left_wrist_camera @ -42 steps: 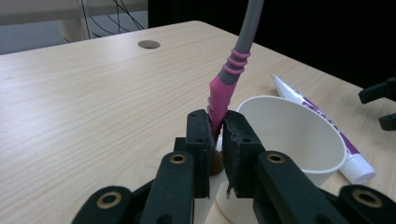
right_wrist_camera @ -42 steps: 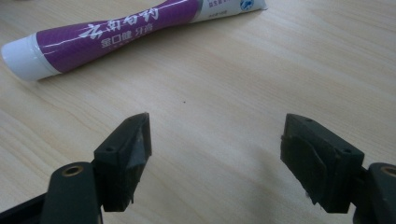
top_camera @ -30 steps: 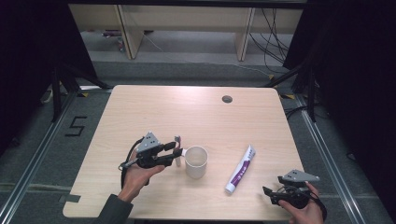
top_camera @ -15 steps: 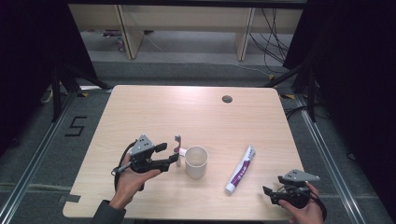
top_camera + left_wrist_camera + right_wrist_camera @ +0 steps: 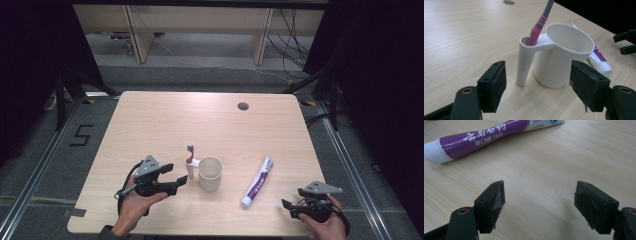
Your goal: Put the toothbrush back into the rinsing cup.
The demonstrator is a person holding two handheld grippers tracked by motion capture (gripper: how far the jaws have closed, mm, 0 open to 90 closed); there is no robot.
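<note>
A white cup (image 5: 210, 173) stands mid-table with a side tube (image 5: 525, 60) that holds a pink and grey toothbrush (image 5: 190, 155) upright. My left gripper (image 5: 179, 179) lies just left of the cup and points at it. Its jaws have just been opening and stand wide, a short way back from the tube, with nothing between the pads (image 5: 496, 86). A purple and white toothpaste tube (image 5: 257, 181) lies flat to the right of the cup. My right gripper (image 5: 289, 206) rests open near the front right edge, its jaws (image 5: 540, 202) over bare wood just short of the toothpaste (image 5: 486, 137).
The wooden table (image 5: 165, 125) has a round cable hole (image 5: 243, 106) at the back right. Dark floor and shelving frames surround it. The right gripper's jaws (image 5: 626, 42) show beyond the cup in the left gripper view.
The left gripper's jaws have opened and the hand has drawn back left and toward the front edge, away from the cup's tube and toothbrush. The right gripper has not moved.
</note>
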